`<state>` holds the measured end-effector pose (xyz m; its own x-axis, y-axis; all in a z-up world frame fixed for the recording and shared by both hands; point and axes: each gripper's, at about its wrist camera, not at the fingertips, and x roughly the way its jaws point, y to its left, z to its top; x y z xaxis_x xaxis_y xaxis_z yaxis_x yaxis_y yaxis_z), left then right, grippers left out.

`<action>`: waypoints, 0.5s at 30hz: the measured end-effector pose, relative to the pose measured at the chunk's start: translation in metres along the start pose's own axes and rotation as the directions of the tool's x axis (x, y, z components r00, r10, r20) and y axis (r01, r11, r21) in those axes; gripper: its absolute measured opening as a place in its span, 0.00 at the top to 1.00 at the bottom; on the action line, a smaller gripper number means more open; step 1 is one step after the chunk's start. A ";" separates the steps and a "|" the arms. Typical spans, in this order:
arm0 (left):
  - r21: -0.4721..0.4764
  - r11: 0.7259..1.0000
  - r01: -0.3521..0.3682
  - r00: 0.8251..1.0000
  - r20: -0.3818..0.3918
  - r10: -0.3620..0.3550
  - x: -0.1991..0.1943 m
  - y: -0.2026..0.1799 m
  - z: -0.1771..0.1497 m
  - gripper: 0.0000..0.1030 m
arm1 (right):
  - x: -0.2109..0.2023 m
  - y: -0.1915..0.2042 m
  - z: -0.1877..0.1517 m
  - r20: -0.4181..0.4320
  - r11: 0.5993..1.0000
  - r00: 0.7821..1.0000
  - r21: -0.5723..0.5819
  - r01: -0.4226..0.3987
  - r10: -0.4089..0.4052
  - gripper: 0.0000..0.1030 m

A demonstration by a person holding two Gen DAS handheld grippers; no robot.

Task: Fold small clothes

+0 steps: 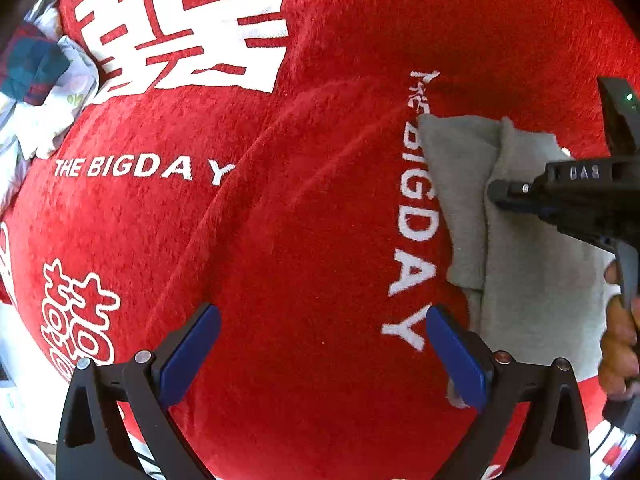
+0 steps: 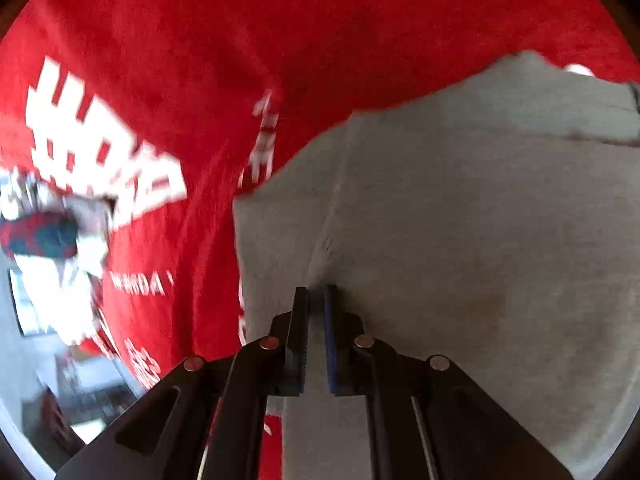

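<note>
grey garment [image 2: 460, 240] is what i'm working on, one small piece, lying partly folded on the red blanket [image 1: 280, 220] off to the right of my left tool. my right gripper [image 2: 316, 300] has its jaws nearly together, pinching a ridge of the grey fabric between the pads, so i'd call it clenched on the cloth. my left gripper [image 1: 320, 344] is spread wide with nothing in it, hanging over bare red blanket just beside the garment's left edge. my read is we're mid-fold: the right side carries a layer over while the left waits. to do it well i'd keep the pinch firm, drag low so the layer doesn't balloon, and line the carried edge up with the far edge before letting go; the left could press down on the near edge to stop the whole thing sliding on that fuzzy surface. right wrist view is blurry, so edge alignment is hard to judge. count: one grey garment, one red blanket with white lettering, two grippers, and one heap of other clothes [image 1: 44, 80] at the far left, pieces too jumbled to count.
</note>
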<state>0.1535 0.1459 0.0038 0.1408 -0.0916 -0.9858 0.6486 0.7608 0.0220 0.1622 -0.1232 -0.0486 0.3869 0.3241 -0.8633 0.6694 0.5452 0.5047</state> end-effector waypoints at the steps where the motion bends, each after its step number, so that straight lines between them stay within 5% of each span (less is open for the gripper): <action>1: 0.007 1.000 0.002 1.000 -0.008 -0.002 0.002 -0.001 0.001 0.00 | -0.002 0.007 -0.005 -0.007 0.999 1.000 -0.039 0.012 -0.013 0.92; 9: 0.016 1.000 0.011 1.000 -0.027 -0.011 0.005 -0.013 0.008 0.00 | -0.042 -0.014 -0.041 -0.004 0.996 0.996 0.027 -0.085 0.085 0.90; 10: 0.028 1.000 0.008 1.000 -0.027 -0.008 0.005 -0.017 0.009 0.00 | -0.047 -0.022 -0.047 -0.003 0.994 0.996 0.053 -0.093 0.093 0.83; 13: 0.047 0.999 0.019 0.999 -0.035 -0.017 0.006 -0.027 0.009 0.00 | -0.063 -0.049 -0.068 0.005 0.983 0.992 0.135 -0.124 0.124 0.38; 15: 0.060 0.998 0.018 0.999 -0.038 -0.016 0.006 -0.034 0.008 0.00 | -0.072 -0.063 -0.083 0.013 0.974 0.990 0.179 -0.142 0.142 0.34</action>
<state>0.1385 0.1146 -0.0014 0.1019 -0.0790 -0.9917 0.6947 0.7192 0.0141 0.0393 -0.1166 -0.0179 0.4861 0.3880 -0.7831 0.7106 0.3462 0.6126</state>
